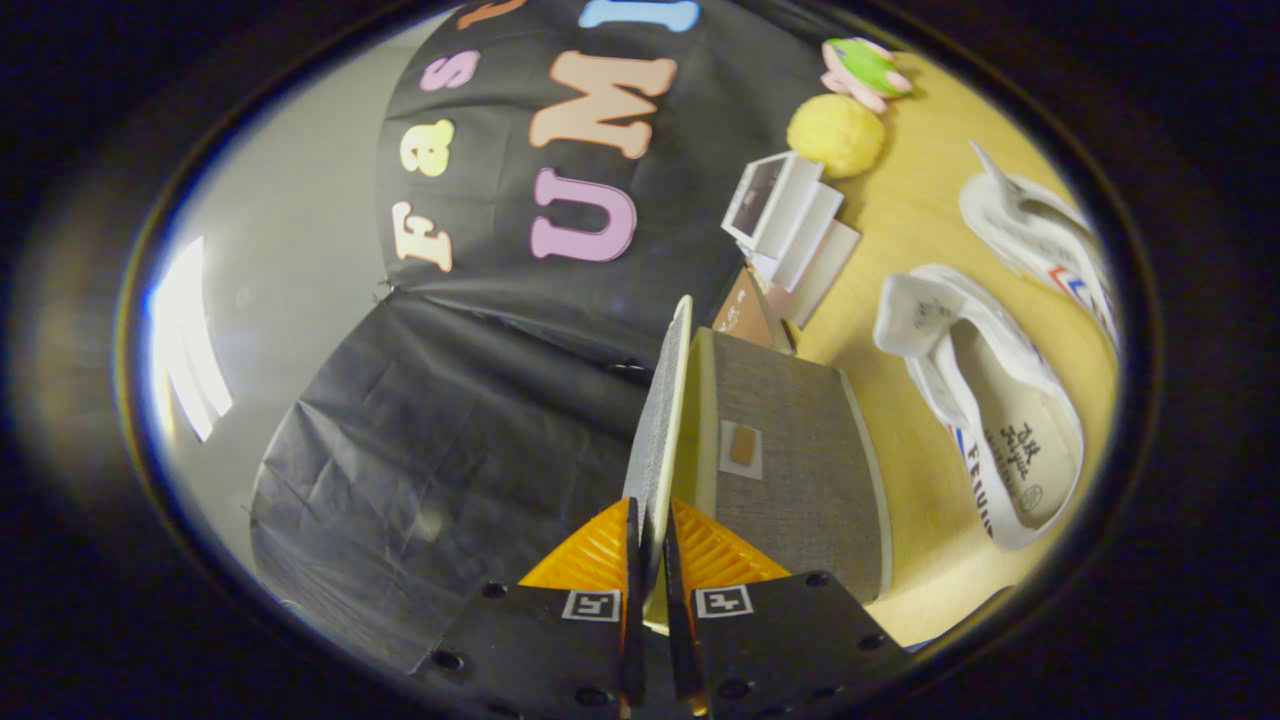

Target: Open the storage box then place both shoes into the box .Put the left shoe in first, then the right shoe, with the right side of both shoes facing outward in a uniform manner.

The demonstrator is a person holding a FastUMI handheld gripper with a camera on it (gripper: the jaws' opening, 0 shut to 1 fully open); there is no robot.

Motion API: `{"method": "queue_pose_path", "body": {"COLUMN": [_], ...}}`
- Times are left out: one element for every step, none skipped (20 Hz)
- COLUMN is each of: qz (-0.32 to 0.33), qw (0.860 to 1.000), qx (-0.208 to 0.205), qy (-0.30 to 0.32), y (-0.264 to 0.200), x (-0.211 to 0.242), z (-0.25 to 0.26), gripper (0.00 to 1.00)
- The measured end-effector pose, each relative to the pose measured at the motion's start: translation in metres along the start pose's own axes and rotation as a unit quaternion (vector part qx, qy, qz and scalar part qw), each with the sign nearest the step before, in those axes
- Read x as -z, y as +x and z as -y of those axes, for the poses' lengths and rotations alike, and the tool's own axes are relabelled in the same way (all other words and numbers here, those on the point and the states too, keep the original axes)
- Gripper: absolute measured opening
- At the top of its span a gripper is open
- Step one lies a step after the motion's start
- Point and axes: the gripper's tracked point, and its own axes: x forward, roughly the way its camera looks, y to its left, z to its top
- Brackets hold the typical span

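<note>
While the view is rolled so that the wooden table [900, 230] runs up the right side, the gripper [650, 540] has its two fingers nearly together, clamped on the edge of the thin lid [660, 420] of the storage box [790, 450]. That lid stands edge-on and runs from between the fingers toward 12 o'clock. At 1 o'clock from the fingers, touching the lid's far side, sits the grey fabric-covered box with pale trim and a small tab patch on its face. Two white shoes lie on the table: one shoe [985, 420] at 3 o'clock of the box, near it, and the other shoe [1045, 240] beyond it at about 2 o'clock. Past the box at 12 to 1 o'clock lie small white cartons [785, 215], then a yellow ball [835, 135] and a green-and-pink toy [865, 68].
</note>
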Motion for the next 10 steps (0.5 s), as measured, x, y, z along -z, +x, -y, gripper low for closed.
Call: {"method": "queue_pose_path", "body": {"qz": [0.002, 0.003, -0.001, -0.007, -0.013, -0.018, -0.018, -0.02, -0.025, -0.032], "qw": [1.0, 0.999, 0.998, 0.995, 0.988, 0.977, 0.968, 0.958, 0.95, 0.945], "qx": [-0.003, -0.004, -0.002, 0.011, 0.028, 0.039, 0.043, 0.043, 0.047, 0.05], "qy": [-0.022, -0.043, -0.068, -0.104, -0.15, -0.207, -0.246, -0.283, -0.308, -0.322], "y": [0.0, 0.001, 0.004, 0.006, 0.009, 0.012, 0.015, 0.02, 0.024, 0.034], "x": [-0.003, -0.005, -0.004, -0.002, -0.001, 0.0, 0.003, 0.01, 0.022, 0.036], "z": [-0.016, -0.034, -0.05, -0.062, -0.074, -0.091, -0.106, -0.125, -0.14, -0.151], "gripper": [0.13, 0.14, 0.14, 0.15, 0.16, 0.17, 0.18, 0.19, 0.2, 0.21]}}
